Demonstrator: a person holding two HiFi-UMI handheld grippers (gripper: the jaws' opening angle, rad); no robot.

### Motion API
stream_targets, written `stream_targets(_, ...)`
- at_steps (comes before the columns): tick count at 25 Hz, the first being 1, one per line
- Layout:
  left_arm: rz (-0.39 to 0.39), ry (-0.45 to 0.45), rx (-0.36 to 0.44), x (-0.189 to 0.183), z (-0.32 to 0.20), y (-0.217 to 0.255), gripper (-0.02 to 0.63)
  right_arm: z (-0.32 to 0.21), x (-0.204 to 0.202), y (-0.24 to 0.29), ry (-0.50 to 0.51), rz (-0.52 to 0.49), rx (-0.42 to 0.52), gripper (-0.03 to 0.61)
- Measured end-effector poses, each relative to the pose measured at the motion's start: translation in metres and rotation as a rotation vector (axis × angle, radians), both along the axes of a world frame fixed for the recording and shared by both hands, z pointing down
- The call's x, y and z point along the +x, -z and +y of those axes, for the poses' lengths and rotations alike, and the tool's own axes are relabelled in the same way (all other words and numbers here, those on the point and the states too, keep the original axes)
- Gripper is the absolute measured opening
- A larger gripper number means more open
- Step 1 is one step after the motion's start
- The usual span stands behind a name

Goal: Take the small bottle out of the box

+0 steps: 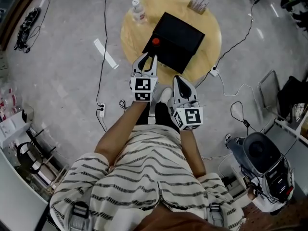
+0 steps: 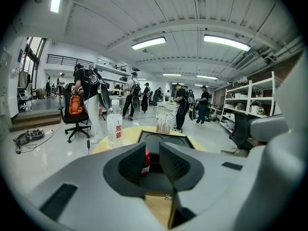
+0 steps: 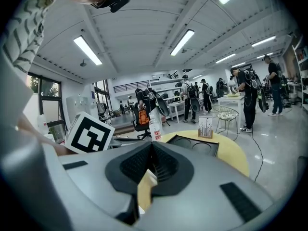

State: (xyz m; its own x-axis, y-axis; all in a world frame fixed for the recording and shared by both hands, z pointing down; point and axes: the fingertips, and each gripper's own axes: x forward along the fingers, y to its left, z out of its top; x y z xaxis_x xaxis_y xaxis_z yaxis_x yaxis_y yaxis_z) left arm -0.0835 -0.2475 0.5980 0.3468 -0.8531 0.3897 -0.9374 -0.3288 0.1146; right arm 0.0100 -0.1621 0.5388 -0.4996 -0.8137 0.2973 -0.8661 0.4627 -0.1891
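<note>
A clear plastic water bottle with a red-printed label (image 1: 138,11) is standing at the far left edge of the round pale wooden surface (image 1: 211,28). The left hand-held gripper (image 1: 149,57) is hovering at the near left edge, pointing at the flat black square box (image 1: 178,40) that is lying open across the middle. Its jaws are standing apart and released, with nothing pressed between the pads. In the left gripper view the small red bottle (image 2: 146,162) is showing in the gap but beyond the fingertips, not touching them. That small red bottle (image 1: 155,41) is standing upright inside the box, at its left corner, just ahead of the left hand-held gripper. The right hand-held gripper (image 1: 177,79) is hanging at the near edge of the surface, right of the left one, with its jaws clenched together on nothing. A small upright card stand (image 1: 198,4) is sitting at the far right edge
</note>
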Motion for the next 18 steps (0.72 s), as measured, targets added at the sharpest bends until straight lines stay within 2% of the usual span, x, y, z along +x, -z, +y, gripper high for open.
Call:
stream_targets(12, -0.035, -0.020, -0.036, 0.004, -0.018, -0.039, 0.129, 0.001, -0.001, -0.011, -0.012, 0.016, -0.030, 0.012)
stream_targets(18, -0.043, -0.029, -0.025, 0.008, -0.038, -0.051, 0.141, -0.001, 0.004, -0.015, -0.021, 0.030, -0.041, 0.012)
